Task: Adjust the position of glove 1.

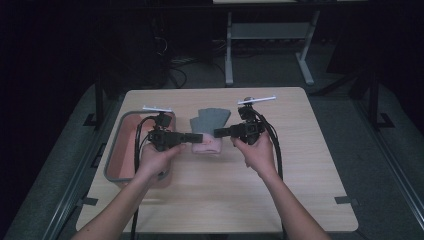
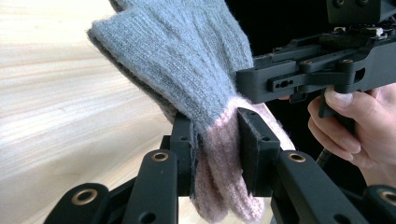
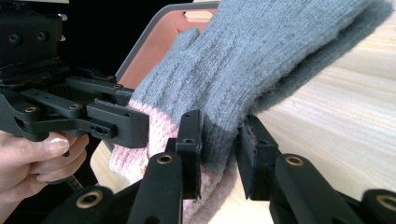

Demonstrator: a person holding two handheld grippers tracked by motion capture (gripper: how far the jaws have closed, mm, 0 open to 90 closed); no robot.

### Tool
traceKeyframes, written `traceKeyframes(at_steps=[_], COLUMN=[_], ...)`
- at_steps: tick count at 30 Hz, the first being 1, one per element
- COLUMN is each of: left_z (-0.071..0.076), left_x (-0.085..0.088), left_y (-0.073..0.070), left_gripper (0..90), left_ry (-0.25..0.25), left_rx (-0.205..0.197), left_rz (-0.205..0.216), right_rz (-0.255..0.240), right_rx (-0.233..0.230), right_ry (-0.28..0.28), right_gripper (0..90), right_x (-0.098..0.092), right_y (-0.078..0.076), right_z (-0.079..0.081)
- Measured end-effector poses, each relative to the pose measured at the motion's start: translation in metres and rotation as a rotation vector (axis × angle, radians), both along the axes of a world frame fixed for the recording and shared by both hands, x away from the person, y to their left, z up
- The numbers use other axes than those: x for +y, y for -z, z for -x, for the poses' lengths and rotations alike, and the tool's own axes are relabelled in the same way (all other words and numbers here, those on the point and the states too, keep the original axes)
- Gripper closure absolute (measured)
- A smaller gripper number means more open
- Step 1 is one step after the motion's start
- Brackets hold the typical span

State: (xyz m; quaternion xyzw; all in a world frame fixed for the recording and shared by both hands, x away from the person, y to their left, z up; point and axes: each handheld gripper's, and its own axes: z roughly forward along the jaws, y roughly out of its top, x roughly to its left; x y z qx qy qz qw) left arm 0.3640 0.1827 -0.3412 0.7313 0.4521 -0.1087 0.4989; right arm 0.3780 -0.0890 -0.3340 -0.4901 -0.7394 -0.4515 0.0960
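Grey-and-pink knitted glove [image 1: 208, 131] held above the middle of the worktop [image 1: 300, 165], just to the right of the grey-rimmed tray [image 1: 114, 150] with its salmon floor. Left gripper [image 1: 192, 137] comes in from the tray side, right gripper [image 1: 219, 132] from the opposite side; the two point at each other and meet at the glove's pink cuff end, the grey finger part lying beyond them, away from the person. Left gripper view: the fingers [image 2: 184, 140] are closed tight on the glove [image 2: 187, 60] at the line where grey knit turns pink, fabric pinched thin between the pads, pink cuff hanging below. The other gripper's black body [image 2: 299, 77] sits just beside it on the right, with the person's hand [image 2: 355, 126] on its handle. Right gripper view: fingers [image 3: 191, 135] clamped on the same glove [image 3: 261, 56] at the grey-to-pink line, knit bunched between the pads and the gap between them a little wider than on the left; pink cuff showing to the left, where the left gripper's fingers [image 3: 119, 123] bite it. Tray [image 3: 163, 42] visible behind the glove, its rim close to the grey fingertips in that view. Each hand wraps its gripper's handle; cables trail back toward the person.
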Motion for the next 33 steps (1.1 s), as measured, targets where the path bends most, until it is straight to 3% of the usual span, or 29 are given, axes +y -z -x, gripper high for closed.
traceKeyframes(at_steps=[16,33], left_z=[0.000,0.002], left_x=[0.022,0.054], left_y=[-0.008,-0.013], left_gripper=[69.5,69.6], left_ry=[-0.037,-0.069], left_rx=[-0.011,-0.031], left_rz=[0.005,-0.001], right_rz=[0.009,-0.034], right_rx=[-0.016,-0.016], right_ry=[-0.037,-0.080], right_gripper=[70.5,69.7], right_x=[0.023,0.052], right_y=[-0.010,-0.011], right_z=[-0.008,-0.018])
